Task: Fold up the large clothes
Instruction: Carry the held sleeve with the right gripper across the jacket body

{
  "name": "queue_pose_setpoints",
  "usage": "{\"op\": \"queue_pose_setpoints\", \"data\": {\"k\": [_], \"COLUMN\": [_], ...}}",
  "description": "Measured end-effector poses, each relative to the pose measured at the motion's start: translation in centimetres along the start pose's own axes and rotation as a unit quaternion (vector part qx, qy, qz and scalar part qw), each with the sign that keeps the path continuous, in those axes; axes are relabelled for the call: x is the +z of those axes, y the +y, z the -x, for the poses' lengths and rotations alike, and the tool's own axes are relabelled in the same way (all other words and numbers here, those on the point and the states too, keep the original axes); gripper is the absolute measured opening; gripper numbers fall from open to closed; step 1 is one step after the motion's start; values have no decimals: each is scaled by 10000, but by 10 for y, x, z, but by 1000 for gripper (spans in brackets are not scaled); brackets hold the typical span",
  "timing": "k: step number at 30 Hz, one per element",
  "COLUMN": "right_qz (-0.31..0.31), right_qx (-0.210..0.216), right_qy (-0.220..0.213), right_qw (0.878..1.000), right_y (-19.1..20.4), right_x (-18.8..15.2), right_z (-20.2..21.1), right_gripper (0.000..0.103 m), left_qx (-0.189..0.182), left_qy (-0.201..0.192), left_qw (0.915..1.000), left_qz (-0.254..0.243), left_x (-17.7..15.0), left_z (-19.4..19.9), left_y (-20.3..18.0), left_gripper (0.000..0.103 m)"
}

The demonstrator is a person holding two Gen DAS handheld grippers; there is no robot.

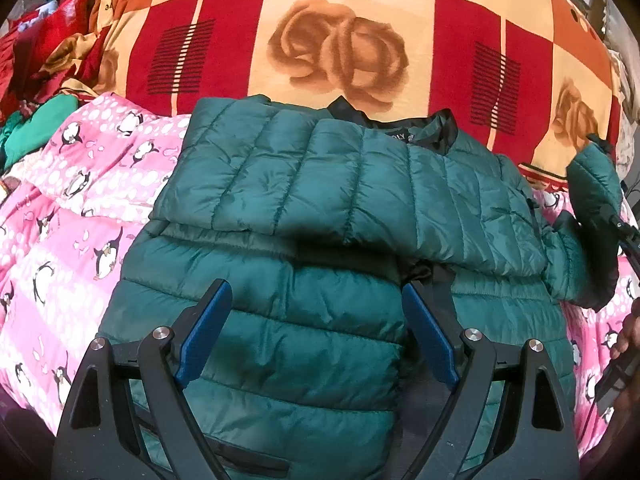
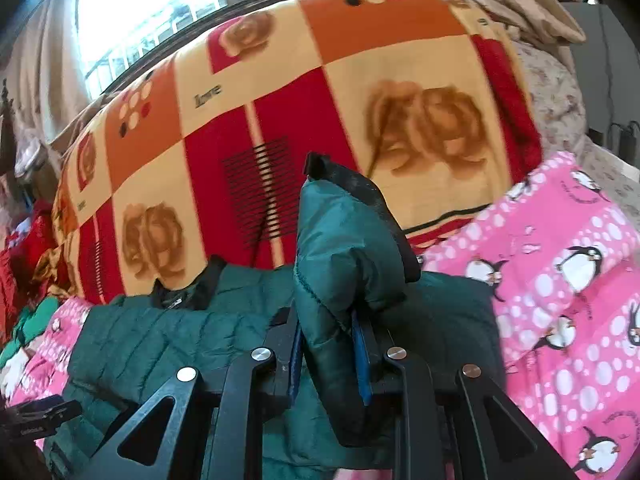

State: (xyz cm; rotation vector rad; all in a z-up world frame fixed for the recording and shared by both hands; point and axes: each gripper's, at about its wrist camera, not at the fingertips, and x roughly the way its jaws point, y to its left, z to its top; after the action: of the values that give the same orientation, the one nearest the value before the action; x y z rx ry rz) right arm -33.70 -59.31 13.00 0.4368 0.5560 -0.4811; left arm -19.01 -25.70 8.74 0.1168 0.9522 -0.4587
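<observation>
A dark green quilted puffer jacket (image 1: 320,208) lies on a pink penguin-print quilt (image 1: 72,208), one sleeve folded across its chest. My left gripper (image 1: 316,312) hovers just above the jacket's lower body, open and empty, blue pads wide apart. My right gripper (image 2: 326,344) is shut on the jacket's other sleeve (image 2: 340,248) near its black cuff and holds it lifted above the jacket body (image 2: 160,340). That lifted sleeve also shows in the left wrist view (image 1: 592,184) at the far right.
A red, orange and cream rose blanket (image 1: 340,40) covers the bed behind the jacket. A heap of red and green clothes (image 1: 36,80) lies at far left. A window (image 2: 152,4) and curtains are behind the bed.
</observation>
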Motion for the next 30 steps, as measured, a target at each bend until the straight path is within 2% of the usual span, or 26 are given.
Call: {"op": "queue_pose_setpoints", "data": {"k": [13, 30], "right_qz": [373, 903], "right_qx": [609, 1158], "right_qy": [359, 795], "right_qw": [9968, 9860], "right_y": [66, 143], "right_x": [-15, -44], "right_z": [-27, -62], "right_gripper": [21, 21], "left_qx": [-12, -34], "left_qy": [-32, 15], "left_qw": [10000, 9998], "left_qz": [77, 208], "left_x": [5, 9], "left_z": [2, -9], "left_y": [11, 19], "left_gripper": [87, 87]}}
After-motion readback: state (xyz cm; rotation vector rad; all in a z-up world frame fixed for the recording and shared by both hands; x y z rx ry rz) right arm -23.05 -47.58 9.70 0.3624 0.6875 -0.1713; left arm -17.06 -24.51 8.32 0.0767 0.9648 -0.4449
